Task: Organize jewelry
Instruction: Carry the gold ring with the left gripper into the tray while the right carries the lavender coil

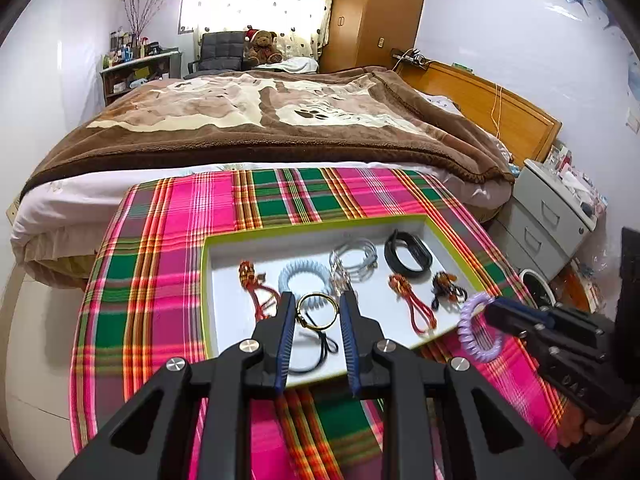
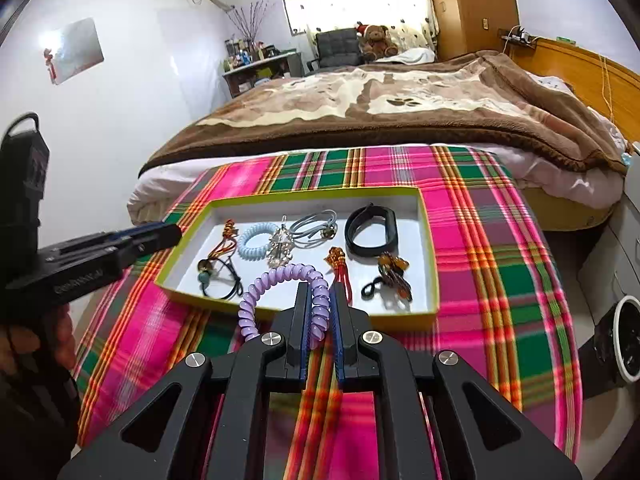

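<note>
A shallow white tray with a yellow-green rim (image 1: 280,228) (image 2: 316,194) lies on a plaid cloth and holds several pieces of jewelry. My right gripper (image 2: 320,292) (image 1: 490,310) is shut on a purple spiral band (image 2: 276,280) (image 1: 478,328) and holds it over the tray's near edge. My left gripper (image 1: 316,300) (image 2: 172,232) is open above the tray's near left part, its fingers either side of a gold ring on a black cord (image 1: 316,312). In the tray lie a blue spiral band (image 2: 256,242), a black wristband (image 2: 370,232) and red knotted cords (image 1: 412,304).
The plaid cloth (image 1: 160,272) covers a small table in front of a bed with a brown blanket (image 1: 260,120). A grey drawer cabinet (image 1: 548,216) stands to the right. A white bin (image 2: 628,340) sits on the floor at the right.
</note>
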`<state>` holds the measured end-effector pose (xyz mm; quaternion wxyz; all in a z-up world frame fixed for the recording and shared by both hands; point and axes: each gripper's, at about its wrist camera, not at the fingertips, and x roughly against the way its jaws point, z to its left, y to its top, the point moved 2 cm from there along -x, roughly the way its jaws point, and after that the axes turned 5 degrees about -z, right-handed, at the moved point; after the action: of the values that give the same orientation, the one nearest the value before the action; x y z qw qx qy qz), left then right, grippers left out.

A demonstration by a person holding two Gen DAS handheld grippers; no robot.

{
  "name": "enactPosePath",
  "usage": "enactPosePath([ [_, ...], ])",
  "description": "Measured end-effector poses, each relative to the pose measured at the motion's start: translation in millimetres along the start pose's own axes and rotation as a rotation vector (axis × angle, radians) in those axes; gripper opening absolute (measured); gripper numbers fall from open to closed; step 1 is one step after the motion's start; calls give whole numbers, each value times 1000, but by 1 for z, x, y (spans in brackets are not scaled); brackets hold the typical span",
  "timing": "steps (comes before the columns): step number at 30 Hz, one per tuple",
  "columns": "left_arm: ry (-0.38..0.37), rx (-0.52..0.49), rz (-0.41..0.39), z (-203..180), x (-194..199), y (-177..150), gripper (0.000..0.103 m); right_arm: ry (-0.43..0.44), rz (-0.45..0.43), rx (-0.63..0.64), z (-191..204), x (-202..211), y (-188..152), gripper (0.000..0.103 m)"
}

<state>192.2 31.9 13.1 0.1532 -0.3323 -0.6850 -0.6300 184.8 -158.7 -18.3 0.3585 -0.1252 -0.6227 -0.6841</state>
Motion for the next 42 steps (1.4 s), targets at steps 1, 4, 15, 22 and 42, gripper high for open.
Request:
enactPosePath([
  [1, -5, 5, 3, 2, -4, 2, 23, 0, 6, -4, 0, -4, 1, 9],
  [4, -7, 12, 12, 8, -16, 7, 23, -5, 28, -6, -1, -22, 5, 9],
  [15, 9, 37, 53, 22, -52, 8, 23, -35, 90, 34, -2, -64, 4, 9],
  [22, 33, 54, 88, 32, -67, 1, 24, -44, 125, 46, -2, -81, 1, 9],
  [42, 13, 87, 127, 35, -78, -12, 24, -112, 142, 119, 5, -91, -3, 10],
])
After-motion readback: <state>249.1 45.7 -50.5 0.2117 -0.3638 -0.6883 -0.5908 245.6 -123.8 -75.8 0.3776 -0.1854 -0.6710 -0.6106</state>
